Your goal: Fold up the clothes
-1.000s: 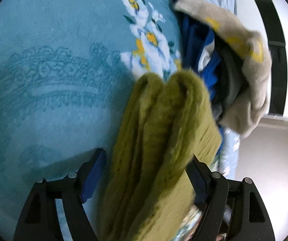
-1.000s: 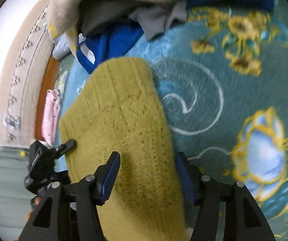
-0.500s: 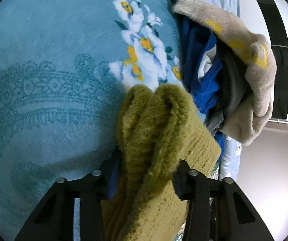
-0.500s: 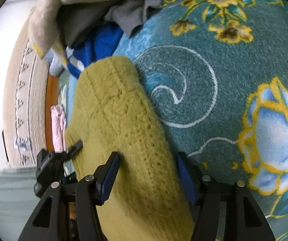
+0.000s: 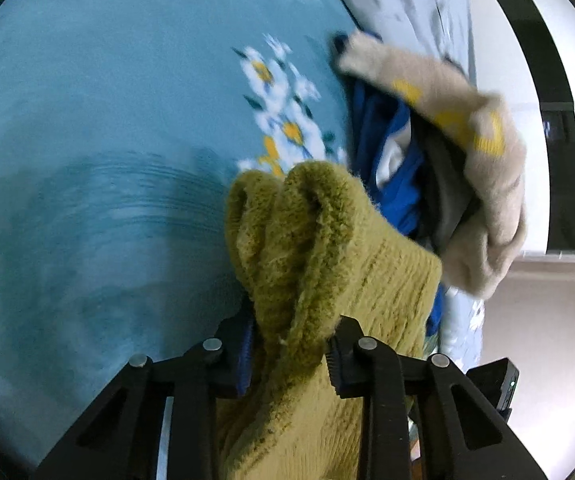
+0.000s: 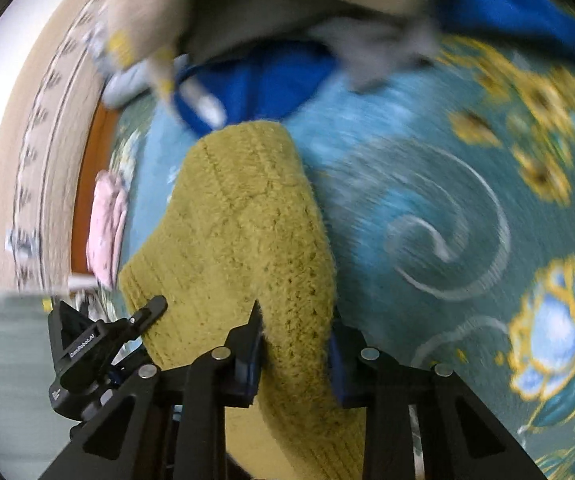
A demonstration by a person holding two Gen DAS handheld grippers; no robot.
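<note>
An olive-green knit sweater point(image 5: 319, 248) is held folded above the teal flowered blanket point(image 5: 107, 128). My left gripper point(image 5: 289, 344) is shut on a bunched fold of it. In the right wrist view the same sweater point(image 6: 247, 232) hangs flat, and my right gripper point(image 6: 295, 344) is shut on its edge. The left gripper's body point(image 6: 99, 344) shows at lower left there, beside the sweater.
A pile of unfolded clothes lies beyond the sweater: a beige sweater with yellow marks point(image 5: 467, 132), a blue garment point(image 5: 391, 160) and a grey one point(image 6: 271, 12). A pink cloth point(image 6: 105, 220) lies by the bed's wooden edge point(image 6: 87, 184). A grey pillow point(image 5: 407, 12) is at the back.
Both grippers have closed on the green sweater; they were open around it a second ago. The views now blur with motion, and the sweater has lifted with the grippers.
</note>
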